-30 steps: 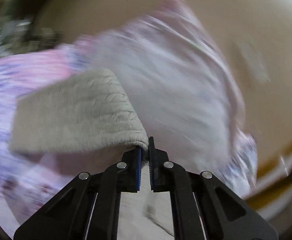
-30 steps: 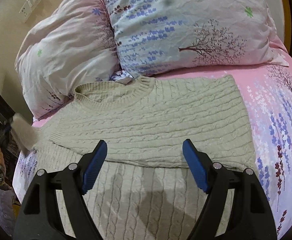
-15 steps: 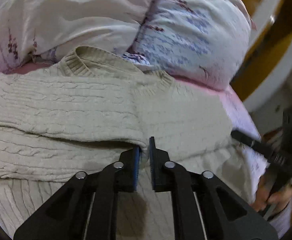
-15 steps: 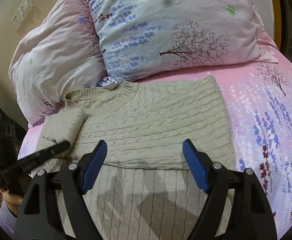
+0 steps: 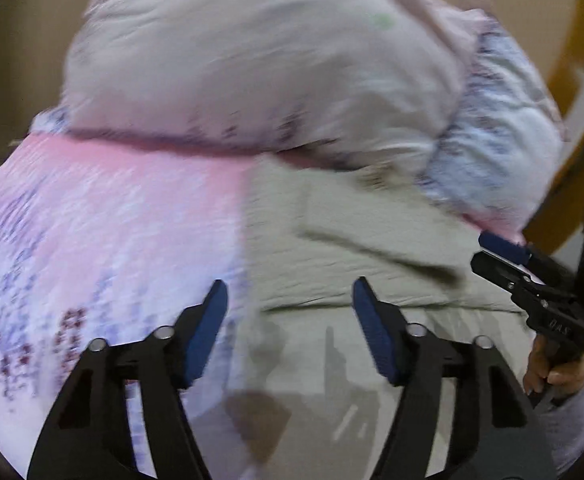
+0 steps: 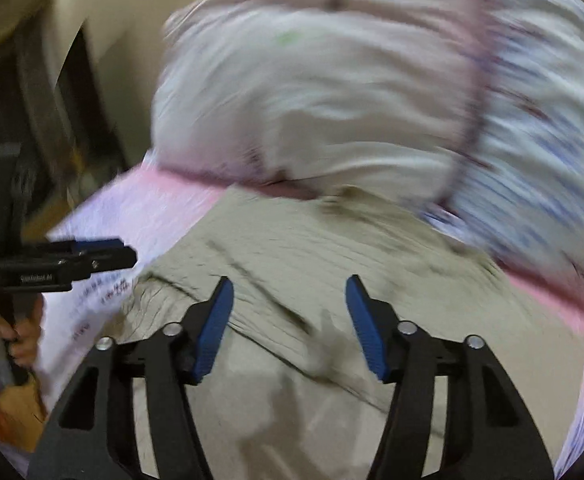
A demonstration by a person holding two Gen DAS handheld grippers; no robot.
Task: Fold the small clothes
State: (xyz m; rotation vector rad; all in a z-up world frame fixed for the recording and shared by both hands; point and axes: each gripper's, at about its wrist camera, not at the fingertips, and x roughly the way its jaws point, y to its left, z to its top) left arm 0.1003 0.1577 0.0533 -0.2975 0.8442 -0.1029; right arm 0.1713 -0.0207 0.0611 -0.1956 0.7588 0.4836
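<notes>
While both views are smeared by motion, the nearest things read clearly enough: the left gripper (image 5: 287, 332) has its blue pads spread wide and holds nothing, and the right gripper (image 6: 289, 328) is likewise spread and empty. Just beyond and beneath both lies the beige sweater (image 5: 372, 264), flat on the pink bedsheet (image 5: 111, 208), a sleeve already laid across its chest. Its long axis seems to run from the hem nearest the grippers away toward the collar at the pillows (image 5: 259, 64). The left gripper hangs over the sweater's left edge, half above bare sheet; the right sits over the body. Each looks about equally near the hem, so a lengthwise fold would likely need both.
</notes>
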